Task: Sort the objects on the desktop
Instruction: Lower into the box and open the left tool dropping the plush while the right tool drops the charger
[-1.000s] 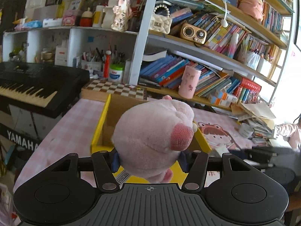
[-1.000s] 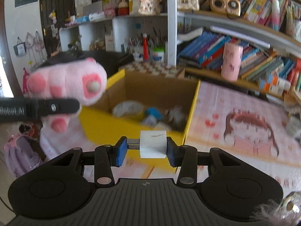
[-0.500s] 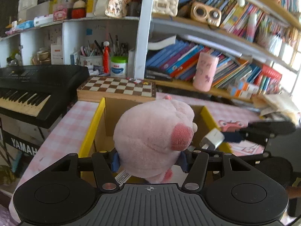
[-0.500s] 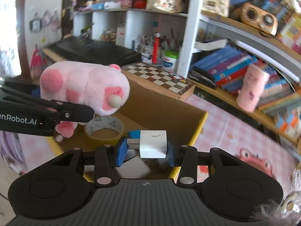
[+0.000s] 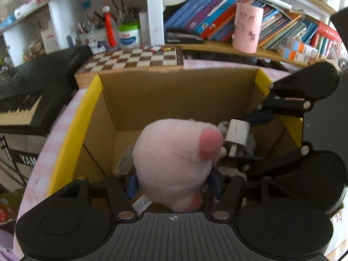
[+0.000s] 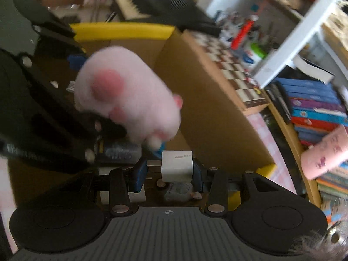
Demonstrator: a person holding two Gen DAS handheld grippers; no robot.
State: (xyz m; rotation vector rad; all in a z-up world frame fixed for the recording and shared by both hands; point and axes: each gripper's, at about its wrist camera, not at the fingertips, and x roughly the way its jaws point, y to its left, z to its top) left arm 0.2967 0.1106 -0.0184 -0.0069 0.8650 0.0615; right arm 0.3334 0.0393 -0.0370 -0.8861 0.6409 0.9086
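Observation:
A pink plush pig (image 5: 174,158) sits between the blue pads of my left gripper (image 5: 173,183), whose jaws are opening; the pads still touch its sides. It hangs over the open cardboard box (image 5: 174,100) with yellow rims. My right gripper (image 6: 169,170) is shut on a small white charger cube (image 6: 177,165), low inside the same box (image 6: 206,119). In the left wrist view that cube (image 5: 236,130) sits just right of the pig's snout. In the right wrist view the pig (image 6: 128,95) is blurred, above and left of the cube. Several dark items lie on the box floor.
A chessboard (image 5: 134,59) stands just behind the box, and a black keyboard (image 5: 32,87) to its left. Shelves behind hold books, a pink cup (image 5: 246,28) and pen pots. The box rests on a pink checked tablecloth (image 5: 54,134).
Both grippers have come forward and down from in front of the box to over its inside, ending close together. The right gripper rolled. Pig and white cube are still carried.

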